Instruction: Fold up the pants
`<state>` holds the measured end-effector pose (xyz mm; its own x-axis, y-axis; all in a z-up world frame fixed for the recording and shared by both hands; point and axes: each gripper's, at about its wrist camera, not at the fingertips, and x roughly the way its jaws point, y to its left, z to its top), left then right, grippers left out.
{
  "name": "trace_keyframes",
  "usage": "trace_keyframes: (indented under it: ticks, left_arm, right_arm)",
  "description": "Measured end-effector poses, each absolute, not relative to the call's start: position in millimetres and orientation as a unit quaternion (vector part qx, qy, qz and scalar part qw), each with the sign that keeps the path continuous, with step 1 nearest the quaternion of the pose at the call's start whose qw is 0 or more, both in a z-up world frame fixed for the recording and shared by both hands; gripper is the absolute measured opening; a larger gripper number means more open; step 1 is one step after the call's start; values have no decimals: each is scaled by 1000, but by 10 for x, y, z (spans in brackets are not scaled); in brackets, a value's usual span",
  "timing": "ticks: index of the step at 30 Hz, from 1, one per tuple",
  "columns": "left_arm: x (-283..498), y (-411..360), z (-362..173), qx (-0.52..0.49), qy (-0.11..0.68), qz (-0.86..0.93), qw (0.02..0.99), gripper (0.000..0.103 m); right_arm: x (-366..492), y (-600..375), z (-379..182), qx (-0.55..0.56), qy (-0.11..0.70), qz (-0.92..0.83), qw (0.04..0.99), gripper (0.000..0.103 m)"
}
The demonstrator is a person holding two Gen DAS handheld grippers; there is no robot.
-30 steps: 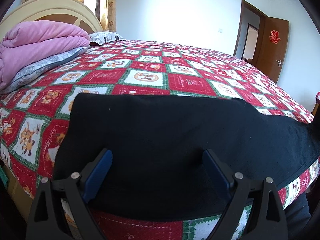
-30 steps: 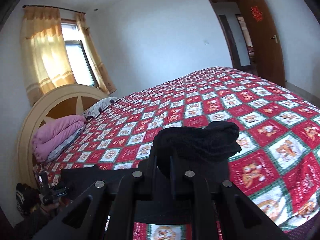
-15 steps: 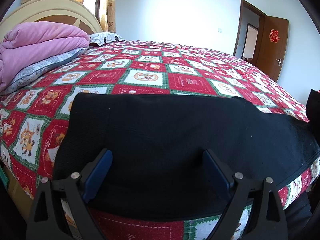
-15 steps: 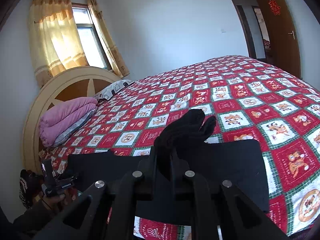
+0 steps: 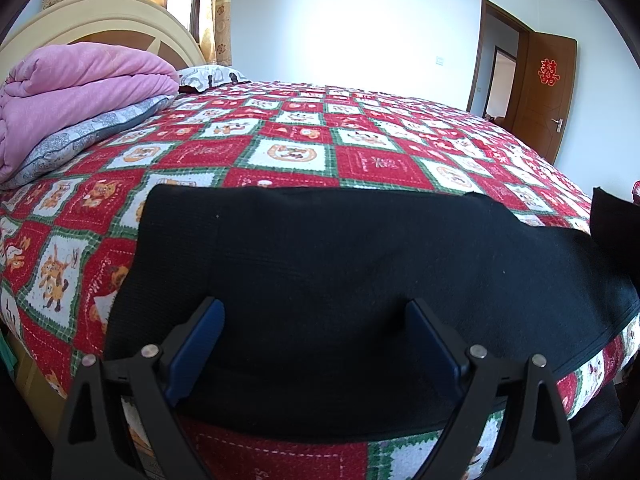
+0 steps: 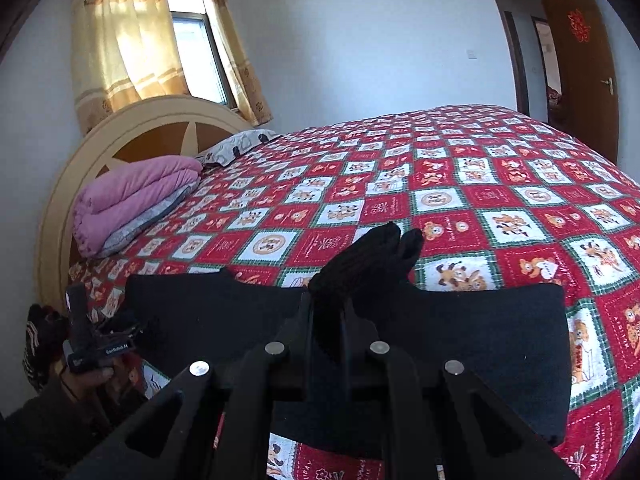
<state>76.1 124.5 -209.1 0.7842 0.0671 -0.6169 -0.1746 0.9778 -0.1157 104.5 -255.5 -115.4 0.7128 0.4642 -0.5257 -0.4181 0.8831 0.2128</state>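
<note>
— That quilt (image 5: 372, 160) covers the whole bed, red and white squares edged in green.
— And a folded pink blanket (image 5: 76, 92) on a grey pillow (image 5: 92, 136), up by the round cream headboard (image 6: 132, 128).
— Yellow curtains (image 6: 120, 40) at the window (image 6: 200, 56); brown door (image 5: 546, 96) stands open.

the pants (image 5: 360, 264) under my fingers are matt black knit cloth, finely ribbed, soaking up light. my left gripper (image 5: 316, 312) wears smooth blue plastic pads (image 5: 196, 340) on matt black plastic arms with shiny metal rivets. the bedspread (image 5: 304, 152) is quilted printed cotton, stitched. the quilt (image 5: 76, 88) looks soft, pink and fuzzy. the door (image 5: 544, 96) is glossy brown wood.
</note>
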Motion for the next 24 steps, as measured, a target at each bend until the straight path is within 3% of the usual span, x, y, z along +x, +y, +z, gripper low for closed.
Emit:
trace_keyframes:
  ticks: [24]
  left_arm:
    - [761,1235,-2098,-84,322,64,941,95]
  right_arm:
    - [1000,-1759,-1537,-47,315,263,911,11]
